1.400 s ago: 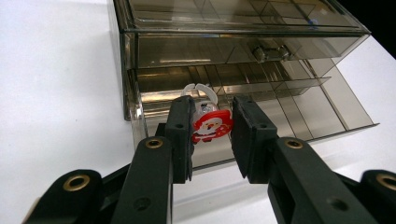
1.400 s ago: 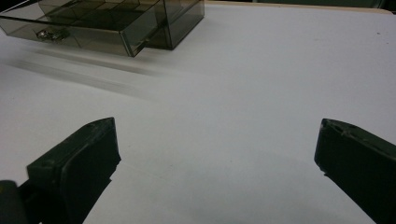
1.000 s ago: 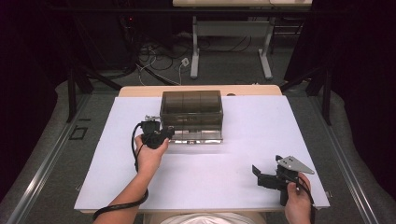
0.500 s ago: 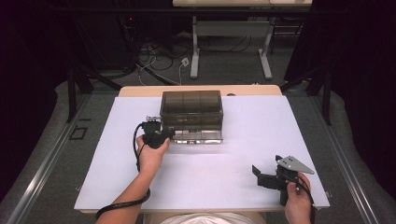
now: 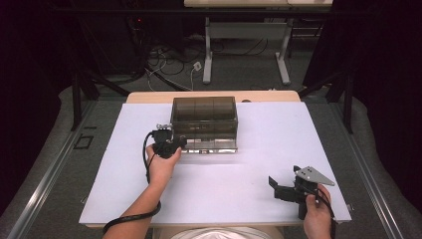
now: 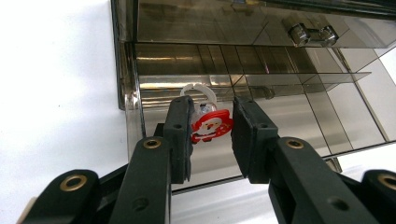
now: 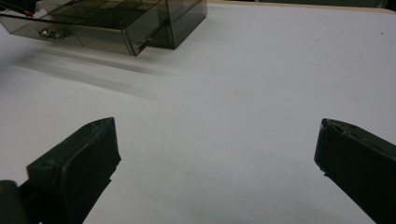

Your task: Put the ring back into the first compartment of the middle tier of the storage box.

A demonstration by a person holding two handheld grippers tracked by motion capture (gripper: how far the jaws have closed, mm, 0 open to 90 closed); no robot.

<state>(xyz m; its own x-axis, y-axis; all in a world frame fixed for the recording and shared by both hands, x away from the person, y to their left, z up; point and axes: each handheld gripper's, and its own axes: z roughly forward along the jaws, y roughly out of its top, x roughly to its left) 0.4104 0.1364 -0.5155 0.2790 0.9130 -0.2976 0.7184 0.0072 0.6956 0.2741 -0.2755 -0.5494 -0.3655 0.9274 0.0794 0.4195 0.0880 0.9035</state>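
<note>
- My left tool (image 5: 175,142) sits at the front-left corner of the smoky plastic drawer box (image 5: 204,115), over its pulled-out bottom drawer (image 5: 211,145).
- In the left gripper view, that tool (image 6: 211,126) has its jaws close together w/ a small red-and-white Santa charm (image 6: 211,127) between them; the charm's clear ring (image 6: 198,91) pokes up behind the left jaw.
- Left jaw looks to be touching the charm; a thin gap shows at the right jaw, so I can't tell if the grip is firm or just closing in.
- Charm hangs above the drawer's front-left compartment, near the drawer's left wall.
- Drawer is split by clear dividers into several compartments; a metal knob (image 6: 312,33) shows on the drawer front above it.
- My left hand (image 5: 162,164) wraps the tool body; its black cable (image 5: 130,217) loops back along my forearm off the near edge.
- My right tool (image 5: 281,189) is low over the white worktop (image 5: 278,134) near the front-right corner, well apart from the box, grey plate on top.
- In the right gripper view, that tool (image 7: 217,154) has jaws spread wide, nothing between them but bare worktop; the drawer box (image 7: 140,23) is at the upper left, far off.
</note>
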